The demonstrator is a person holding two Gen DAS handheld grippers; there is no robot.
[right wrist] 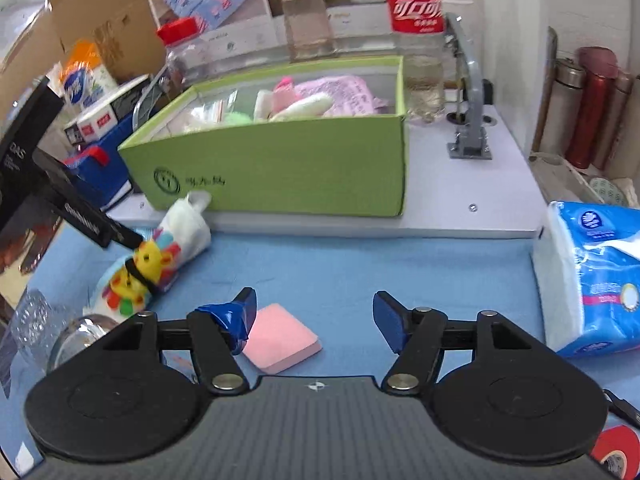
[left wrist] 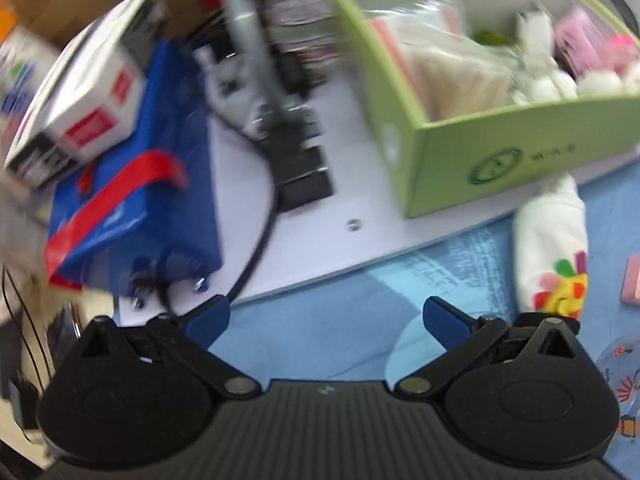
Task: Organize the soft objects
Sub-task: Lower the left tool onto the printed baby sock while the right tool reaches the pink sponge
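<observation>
Blue cloth under both my tongs, each open and holding nothing.

My right tongs [right wrist: 314,312] hang spread above the surface [right wrist: 360,272], with a pink pad [right wrist: 284,338] lying flat just beside the left finger. My left tongs [left wrist: 326,322] gape wide over bare cloth. A rolled white sock [right wrist: 176,248] with bright patches lies near the surface's back edge, its tip touching the green box [right wrist: 280,164] on the white ledge [right wrist: 460,200]; the box holds more soft things.

The blue desk [right wrist: 360,264] is free in the middle; green box [right wrist: 280,164] blocks its back edge, tissue pack [right wrist: 592,280] its right edge.
</observation>
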